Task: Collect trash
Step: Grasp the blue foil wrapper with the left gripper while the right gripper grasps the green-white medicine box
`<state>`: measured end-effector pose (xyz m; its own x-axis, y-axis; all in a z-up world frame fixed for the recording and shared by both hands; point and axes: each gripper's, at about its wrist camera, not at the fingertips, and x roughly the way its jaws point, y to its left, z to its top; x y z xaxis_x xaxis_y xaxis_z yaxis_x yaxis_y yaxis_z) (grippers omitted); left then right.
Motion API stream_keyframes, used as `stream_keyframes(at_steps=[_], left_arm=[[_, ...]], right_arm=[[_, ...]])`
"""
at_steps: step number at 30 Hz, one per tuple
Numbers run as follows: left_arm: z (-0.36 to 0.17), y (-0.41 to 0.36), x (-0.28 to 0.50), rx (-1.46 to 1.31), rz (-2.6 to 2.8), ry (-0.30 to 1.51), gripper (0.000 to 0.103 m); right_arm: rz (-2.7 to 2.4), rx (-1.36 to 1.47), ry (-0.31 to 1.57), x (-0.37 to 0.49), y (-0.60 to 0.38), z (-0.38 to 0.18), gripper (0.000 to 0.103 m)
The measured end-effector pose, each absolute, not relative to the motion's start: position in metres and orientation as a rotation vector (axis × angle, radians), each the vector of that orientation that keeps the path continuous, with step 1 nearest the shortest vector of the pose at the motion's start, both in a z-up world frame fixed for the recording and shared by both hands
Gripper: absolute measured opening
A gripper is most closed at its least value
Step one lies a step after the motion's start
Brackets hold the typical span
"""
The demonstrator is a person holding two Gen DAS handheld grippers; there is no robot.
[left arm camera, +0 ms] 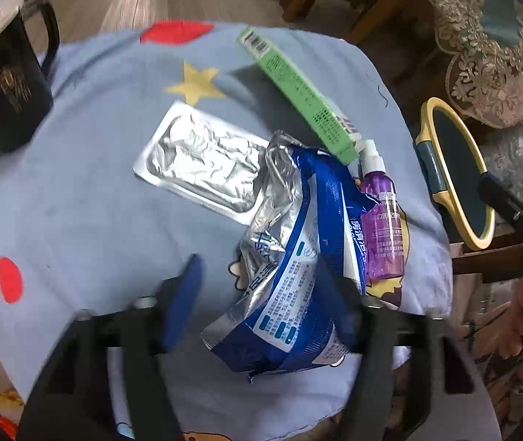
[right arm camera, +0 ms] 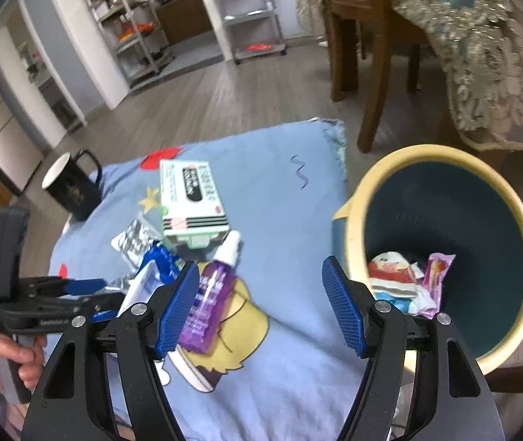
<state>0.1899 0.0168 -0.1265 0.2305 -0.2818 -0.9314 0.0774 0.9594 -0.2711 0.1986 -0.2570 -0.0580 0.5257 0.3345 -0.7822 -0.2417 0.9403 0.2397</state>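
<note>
A crumpled blue and silver wrapper lies on the blue cloth, between the fingers of my open left gripper; whether a finger touches it I cannot tell. The wrapper also shows in the right wrist view. A silver foil blister pack lies behind it. My right gripper is open and empty above the cloth, left of the yellow-rimmed bin. The bin holds several wrappers.
A green box, also seen in the right wrist view, and a purple spray bottle lie on the cloth. A black mug stands at its far left. Wooden chair legs stand behind the bin.
</note>
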Motion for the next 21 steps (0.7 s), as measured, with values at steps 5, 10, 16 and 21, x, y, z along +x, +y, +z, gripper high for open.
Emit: stream_keyframes(at_steps=[5,10,16,21], left_arm=[[-0.124,0.022,0.186,-0.188,-0.270,1.325,0.016],[-0.112,0.026,0.175,-0.170,-0.308,1.315,0.009],[-0.099,0.042,0.164,-0.181,-0.282,1.296,0.008],[-0.106,0.053,0.161,-0.178,-0.249,1.317,0.008]], right_arm=[[0.355,0.105,0.970,0.199,-0.250,-0.060,0.070],[0.379,0.124,0.987,0.204,-0.245,-0.063,0.070],[0.454,0.144,1.012,0.215,-0.223,-0.064,0.073],[0.510,0.195,1.045,0.231,-0.196,-0.072,0.079]])
